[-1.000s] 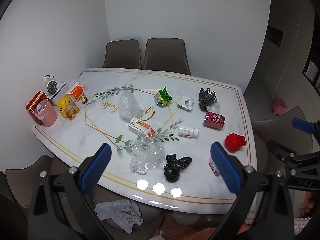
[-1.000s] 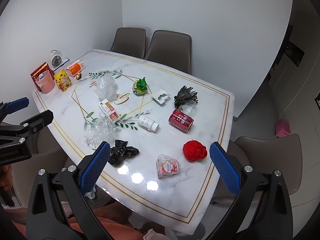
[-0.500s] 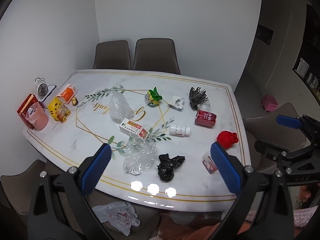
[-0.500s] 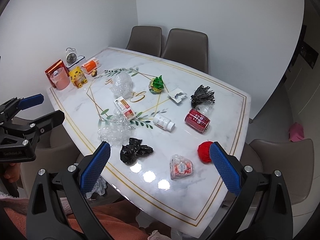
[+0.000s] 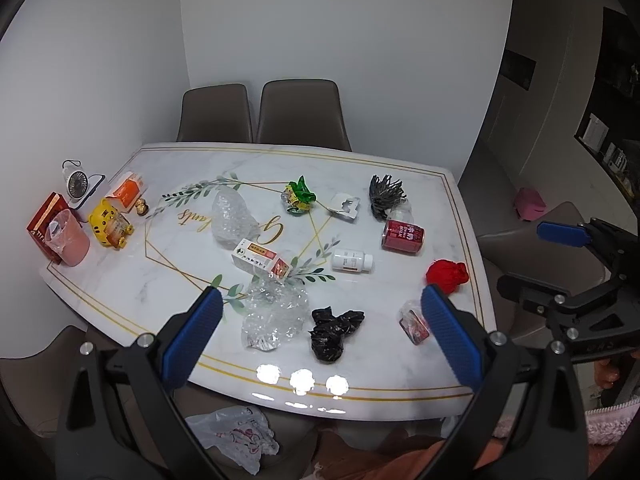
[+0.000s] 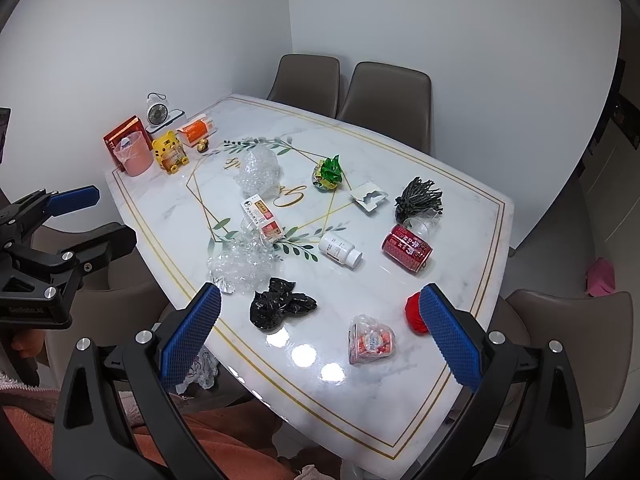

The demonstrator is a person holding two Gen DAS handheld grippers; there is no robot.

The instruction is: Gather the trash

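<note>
1. I have both grippers held above the near edge of the marble table (image 5: 120,280), nothing between either pair of fingers.
2. Left gripper (image 5: 320,330): fingers spread wide, empty, low in the frame. Right gripper (image 6: 320,330): same, wide apart and empty.
3. Trash is scattered across the table. In the left wrist view, crumpled clear plastic (image 5: 272,314) lies lower centre, with a black bag wad (image 5: 332,330) just beside it to the right.
4. A red wad (image 5: 447,276) sits at right near the table edge; a small clear snack packet (image 5: 412,320) lies below it, partly behind my right-hand finger pad.
5. Mid-frame: a white pill bottle (image 5: 352,261) on its side, a red can (image 5: 402,235) on its side, a small carton (image 5: 260,261).
6. Far left: a pink cup (image 5: 68,240) lined with plastic.
7. A white plastic bag (image 5: 236,436) lies below the table edge, bottom centre.
</note>
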